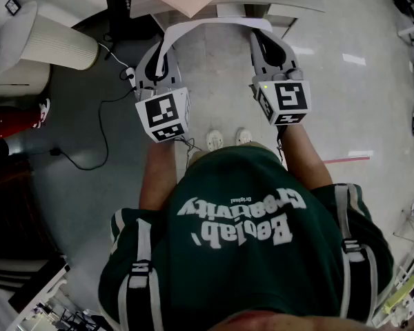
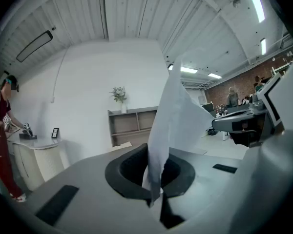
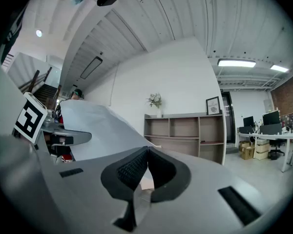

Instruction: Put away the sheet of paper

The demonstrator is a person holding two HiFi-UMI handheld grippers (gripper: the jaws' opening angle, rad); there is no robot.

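Pinching its two opposite ends, the left gripper [image 1: 159, 62] and the right gripper [image 1: 269, 50] are both clamped tight on the sheet of paper [image 1: 214, 22]. It arches between them in mid-air, above the floor [image 1: 217, 95]. The sheet looks light, limp and easily creased, so edge grips suit it. Its long axis runs left to right.

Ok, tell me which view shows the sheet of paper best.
The head view: the sheet of paper arches between the left gripper and right gripper. The left gripper view shows only a pinched strip rising from its jaws; the right gripper view, a curved part spreading leftward.
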